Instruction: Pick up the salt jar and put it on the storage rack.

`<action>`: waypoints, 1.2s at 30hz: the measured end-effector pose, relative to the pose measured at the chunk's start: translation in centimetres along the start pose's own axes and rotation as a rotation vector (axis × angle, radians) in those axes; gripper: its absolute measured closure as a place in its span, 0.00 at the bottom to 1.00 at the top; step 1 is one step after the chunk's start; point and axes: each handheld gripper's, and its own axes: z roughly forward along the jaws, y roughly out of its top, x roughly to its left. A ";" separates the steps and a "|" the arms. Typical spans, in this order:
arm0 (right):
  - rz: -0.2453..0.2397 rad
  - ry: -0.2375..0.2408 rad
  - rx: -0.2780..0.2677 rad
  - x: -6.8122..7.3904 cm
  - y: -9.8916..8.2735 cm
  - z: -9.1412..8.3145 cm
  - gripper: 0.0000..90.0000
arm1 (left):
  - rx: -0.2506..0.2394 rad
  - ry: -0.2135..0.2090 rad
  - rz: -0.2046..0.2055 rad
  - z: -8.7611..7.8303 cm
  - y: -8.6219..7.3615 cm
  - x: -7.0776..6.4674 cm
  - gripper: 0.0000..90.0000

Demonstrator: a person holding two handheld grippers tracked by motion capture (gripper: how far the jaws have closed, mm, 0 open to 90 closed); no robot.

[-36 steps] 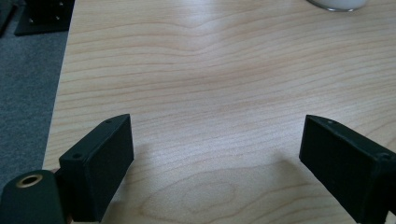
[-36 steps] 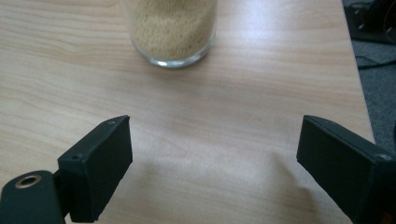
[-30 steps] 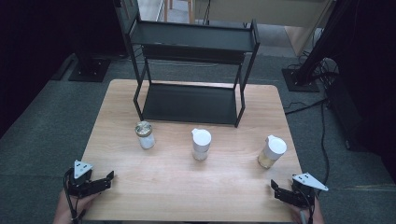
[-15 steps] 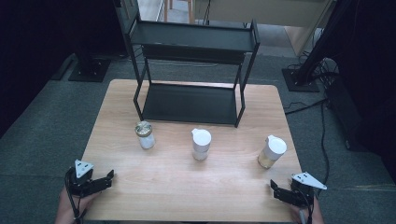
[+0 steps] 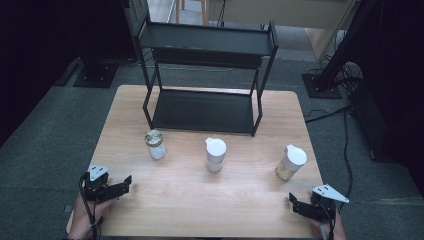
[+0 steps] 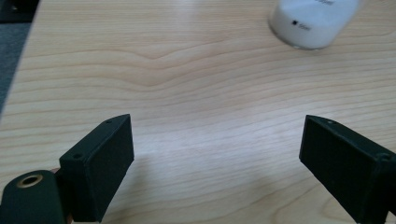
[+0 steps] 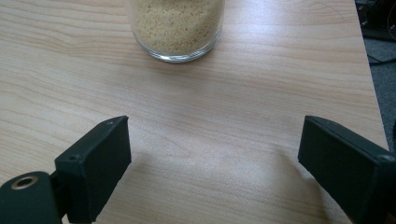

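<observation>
Looking down from the high view, the wooden tabletop [image 5: 200, 200] carried three jars in a loose row in front of a black two-tier rack [image 5: 205, 75] that stood at the far edge. The left jar [image 5: 155, 145], with a metal lid and pale contents, stood nearest the rack's left leg; the middle jar [image 5: 215, 154], white-lidded, stood a little nearer the person; the right jar [image 5: 291, 162], white-lidded with yellowish grains inside, stood towards the right edge. All three were upright and well apart from one another. The left claw [image 5: 126, 182] lay low over the near left corner, its jaws pointing towards the middle of the tabletop and spread, with nothing between them. The right claw [image 5: 292, 202] sat at the near right corner, just below the right jar but not touching it — jaws spread too, and empty.

From the left gripper view, the left claw [image 6: 215, 154] showed both black jaws wide apart over bare wood. A white-filled jar [image 6: 310, 25] stood at the upper right, apart from the jaws; I could not tell from this view which of the row it was.

From the right gripper view, the right claw [image 7: 212, 154] had its jaws equally wide, bare tabletop between them. The right jar [image 7: 175, 25] — clear glass, filled with fine yellowish grains — stood ahead, slightly left of centre, clear of both jaws. Grey carpet [image 7: 383, 60] showed past the tabletop's right edge.
</observation>
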 end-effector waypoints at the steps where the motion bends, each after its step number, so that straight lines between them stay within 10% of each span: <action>1: 0.001 0.001 0.001 0.0 0.0 0.0 0.10 | 0.004 0.000 0.005 0.2 0.0 -0.2 0.11; 36: -0.019 0.010 0.004 0.1 0.0 0.0 0.10 | 0.019 -0.045 0.052 2.8 3.1 -3.9 0.11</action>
